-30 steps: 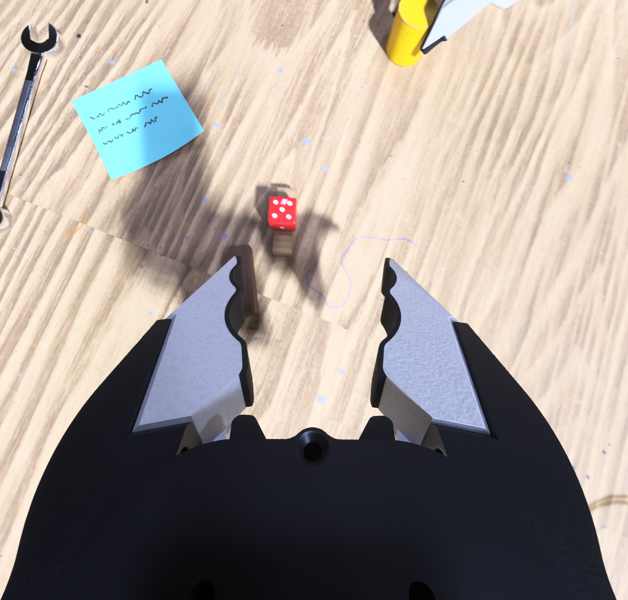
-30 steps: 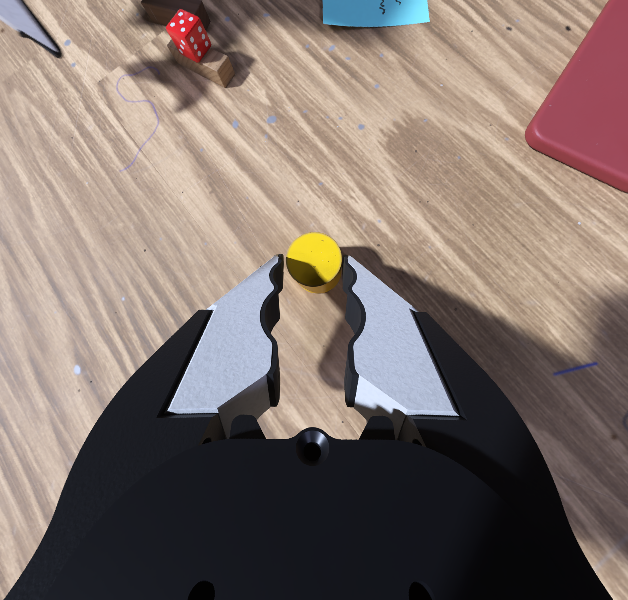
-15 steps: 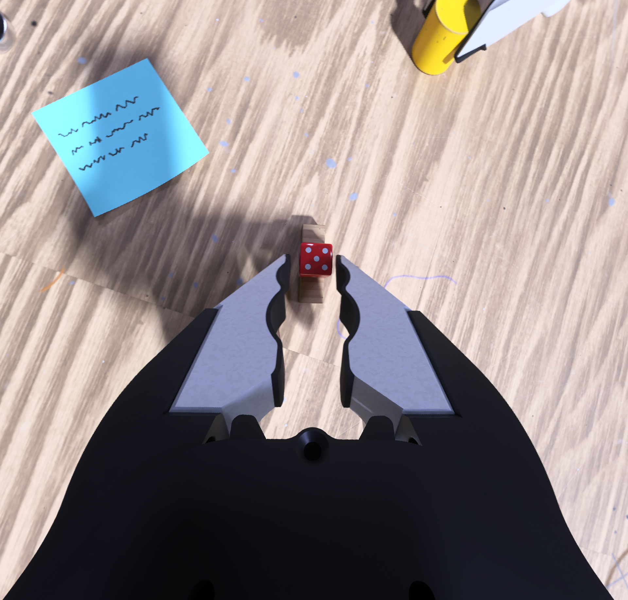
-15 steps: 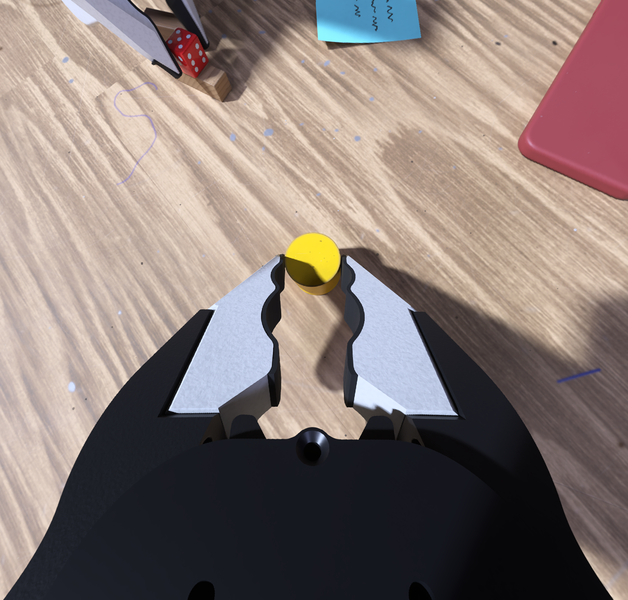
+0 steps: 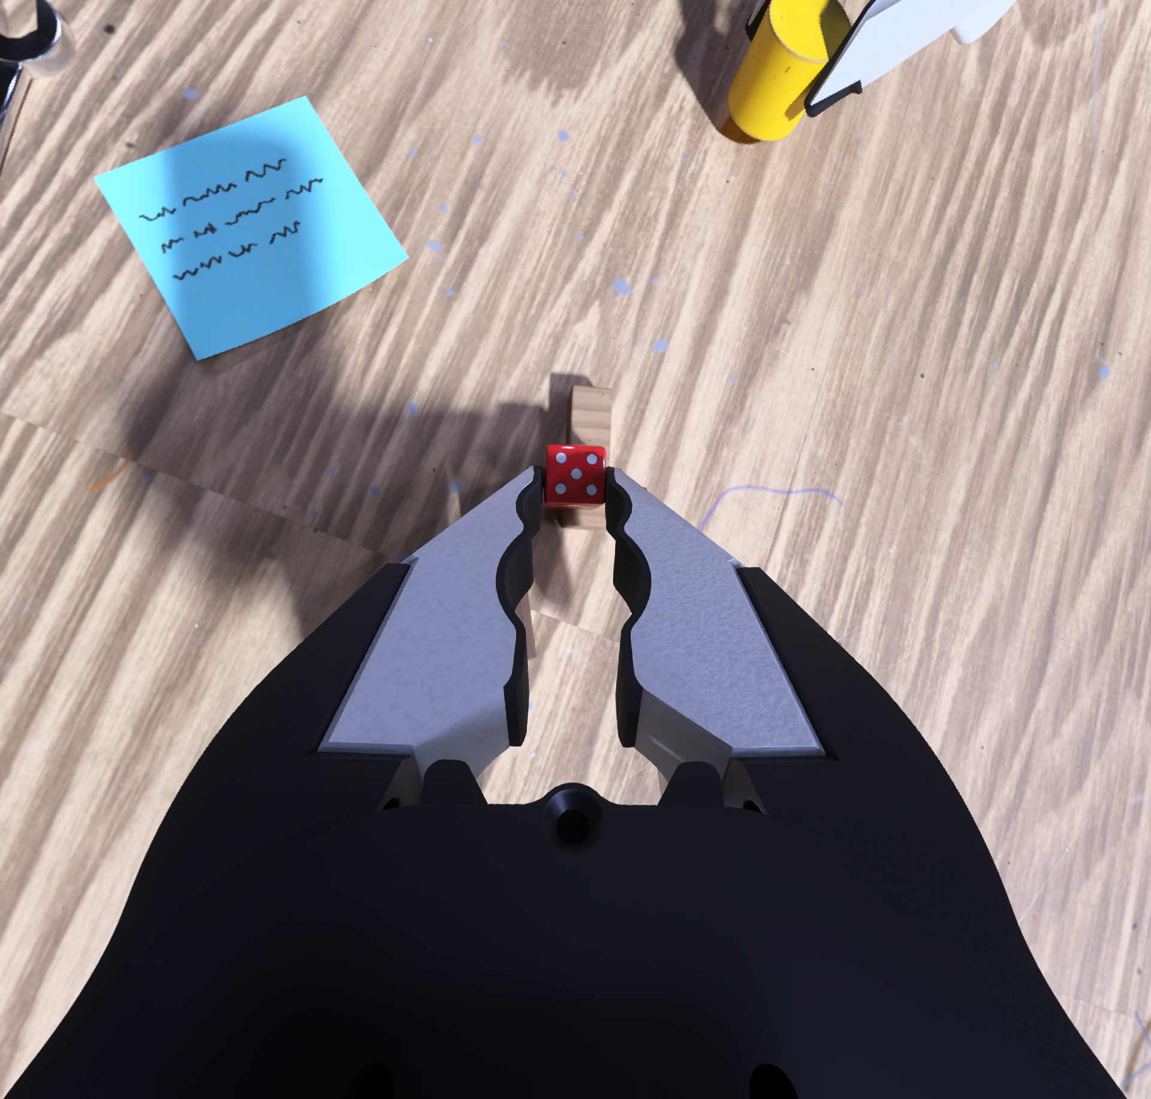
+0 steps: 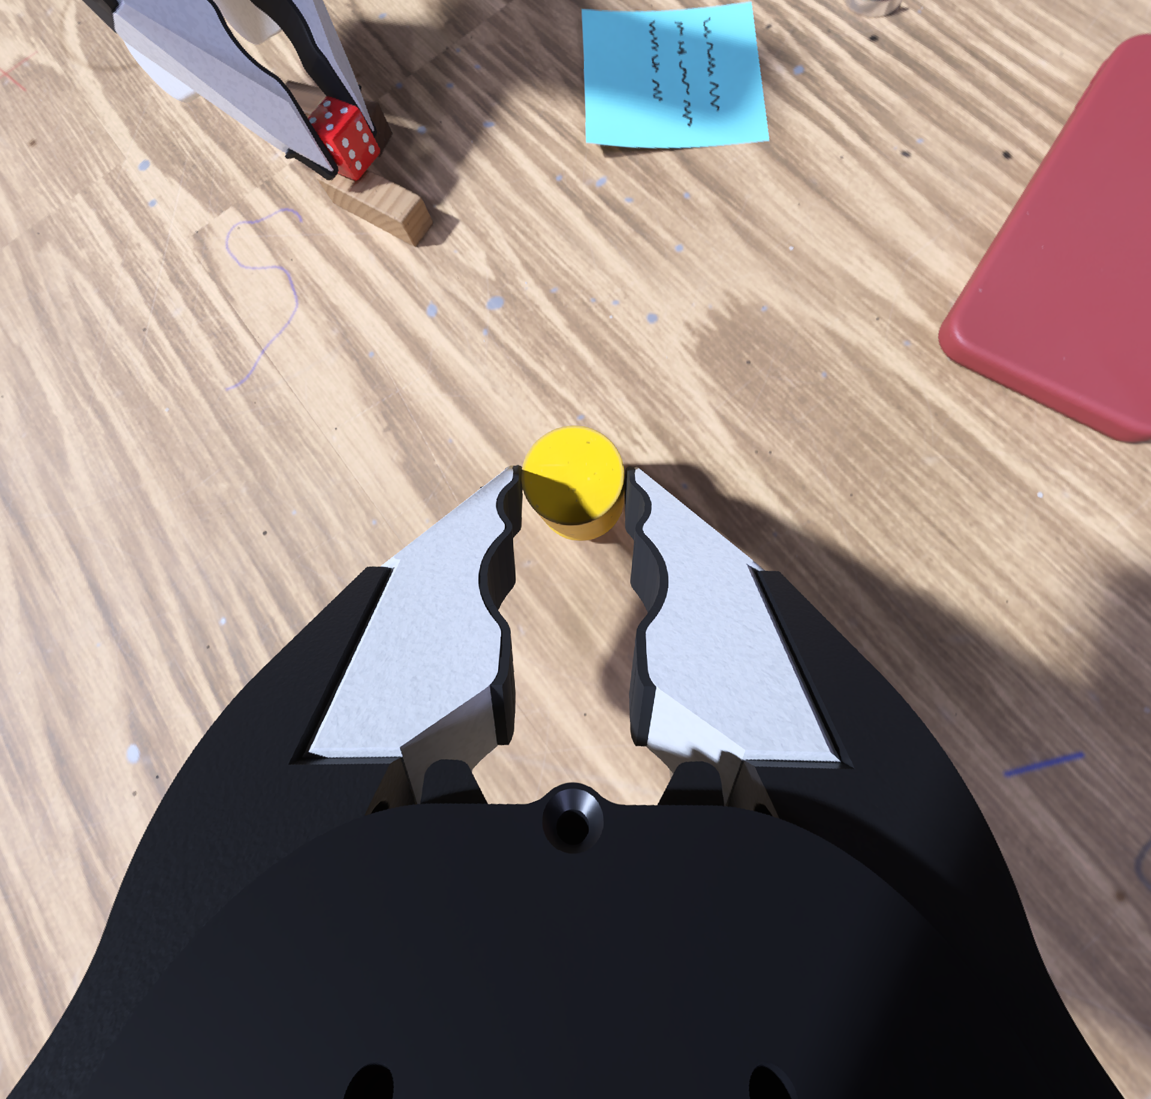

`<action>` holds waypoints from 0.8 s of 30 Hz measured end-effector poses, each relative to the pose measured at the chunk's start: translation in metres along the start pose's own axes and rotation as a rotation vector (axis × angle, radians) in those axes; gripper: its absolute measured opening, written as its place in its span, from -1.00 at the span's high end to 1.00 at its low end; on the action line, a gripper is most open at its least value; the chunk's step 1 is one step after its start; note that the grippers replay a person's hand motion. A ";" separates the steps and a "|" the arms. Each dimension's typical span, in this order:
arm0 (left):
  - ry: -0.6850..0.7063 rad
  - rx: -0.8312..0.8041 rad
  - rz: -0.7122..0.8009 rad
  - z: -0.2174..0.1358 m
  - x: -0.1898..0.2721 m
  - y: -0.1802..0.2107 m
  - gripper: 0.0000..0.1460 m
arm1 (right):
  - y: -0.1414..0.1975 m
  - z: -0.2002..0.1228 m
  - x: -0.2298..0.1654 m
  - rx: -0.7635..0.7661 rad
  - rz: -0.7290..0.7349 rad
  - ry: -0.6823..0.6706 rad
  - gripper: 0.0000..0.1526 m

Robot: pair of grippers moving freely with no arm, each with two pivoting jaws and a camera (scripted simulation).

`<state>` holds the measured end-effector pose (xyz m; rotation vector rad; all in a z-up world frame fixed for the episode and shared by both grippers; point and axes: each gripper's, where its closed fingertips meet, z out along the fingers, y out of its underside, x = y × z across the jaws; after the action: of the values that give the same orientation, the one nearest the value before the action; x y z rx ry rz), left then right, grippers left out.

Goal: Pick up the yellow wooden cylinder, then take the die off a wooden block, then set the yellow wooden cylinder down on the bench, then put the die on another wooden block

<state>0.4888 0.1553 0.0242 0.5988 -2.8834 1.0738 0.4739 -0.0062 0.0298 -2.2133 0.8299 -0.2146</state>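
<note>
Item 1, left gripper [image 5: 575, 486]: clenched on the red die [image 5: 575, 474], 1 pad on each side face, tips only. The die sits at or just above the pale wooden block [image 5: 590, 416]; contact cannot be told.

Item 2, right gripper [image 6: 573, 490]: grasping the yellow wooden cylinder [image 6: 573, 480] near its top. In the left wrist view the cylinder [image 5: 783, 63] hangs tilted at 1 o'clock, its lower end close to the bench [image 5: 872, 384]; whether it has cleared the surface cannot be told.

Item 3, risks, judged:
- Die held by the fingertips alone; a jerk on lifting could pivot it out or roll it across the bench.
- If it still touches the block, a sideways pull could drag the block askew.
- The tilted cylinder, set down off vertical, may topple and roll.
- A second, darker block seems to lie hidden behind the left finger; a misjudged placement is possible.

Item 4, surface: pale wood-grain bench, paint flecks, pen scribbles, 1 dark stain, heavy gripper shadows.

Item 5, surroundings: blue sticky note [image 5: 249, 228] at 10 o'clock of the die, spanner [image 5: 25, 54] at 10 o'clock beyond, red mat [image 6: 1071, 259] at 2 o'clock in the right wrist view. No walls in view.
</note>
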 end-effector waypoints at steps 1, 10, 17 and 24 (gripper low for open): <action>-0.001 0.003 -0.006 -0.001 -0.001 0.001 0.73 | -0.002 0.001 0.000 0.001 -0.004 -0.004 0.57; -0.047 0.027 -0.057 -0.020 -0.015 0.008 0.73 | -0.036 0.013 0.004 -0.006 -0.067 -0.032 0.57; -0.072 0.001 -0.118 -0.021 -0.023 0.022 0.73 | -0.039 0.041 0.011 -0.083 -0.123 -0.060 0.57; -0.117 0.086 -0.134 -0.030 -0.025 0.016 0.44 | -0.039 0.031 0.019 -0.056 -0.112 -0.050 0.23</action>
<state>0.5025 0.1939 0.0339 0.8734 -2.8545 1.1868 0.5199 0.0200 0.0333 -2.3101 0.6932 -0.1908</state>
